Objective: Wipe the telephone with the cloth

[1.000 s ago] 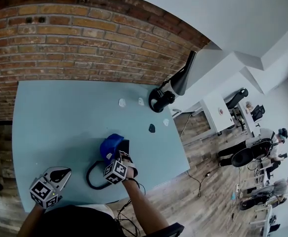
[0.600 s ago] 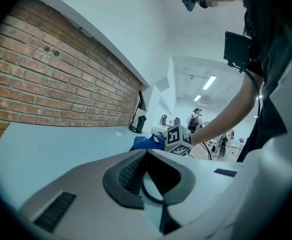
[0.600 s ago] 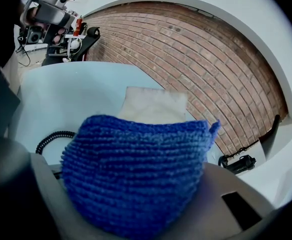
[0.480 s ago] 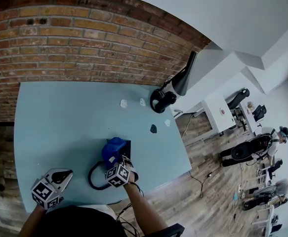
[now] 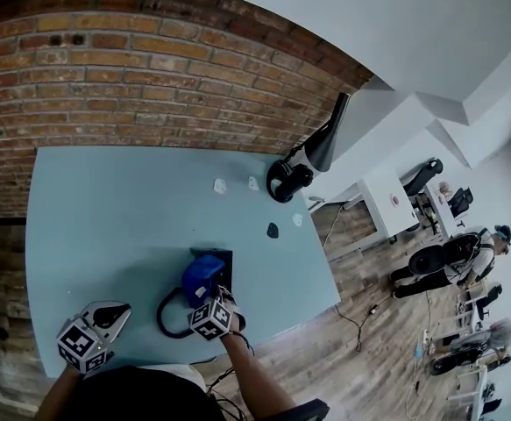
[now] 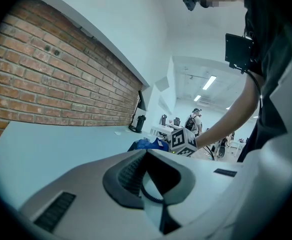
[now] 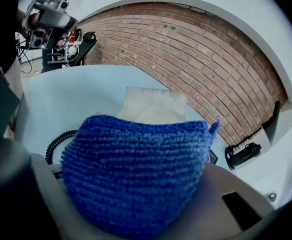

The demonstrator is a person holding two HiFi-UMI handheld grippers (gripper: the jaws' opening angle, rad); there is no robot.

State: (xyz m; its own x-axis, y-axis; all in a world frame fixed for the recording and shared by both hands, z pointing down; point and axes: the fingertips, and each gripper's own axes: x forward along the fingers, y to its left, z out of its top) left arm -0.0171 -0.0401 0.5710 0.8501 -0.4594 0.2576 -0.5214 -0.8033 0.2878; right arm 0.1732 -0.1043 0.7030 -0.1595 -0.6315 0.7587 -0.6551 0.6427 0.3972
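Right claw (image 5: 207,289) clenched on blue knitted cloth (image 7: 135,169), atop black telephone (image 5: 224,256); wiping seemingly underway, unfinished. Left claw (image 5: 113,310) closed, empty.

A pale blue surface (image 5: 106,209) stands against a brick wall (image 5: 150,86). A black lamp-like device (image 5: 301,167) sits at its far right corner. Two white scraps (image 5: 220,185) lie near the far edge, and a small dark piece (image 5: 273,230) lies near the right edge.

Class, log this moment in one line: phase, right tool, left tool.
phase: wipe | right tool: shut on cloth, at telephone | left tool: shut, empty, aside
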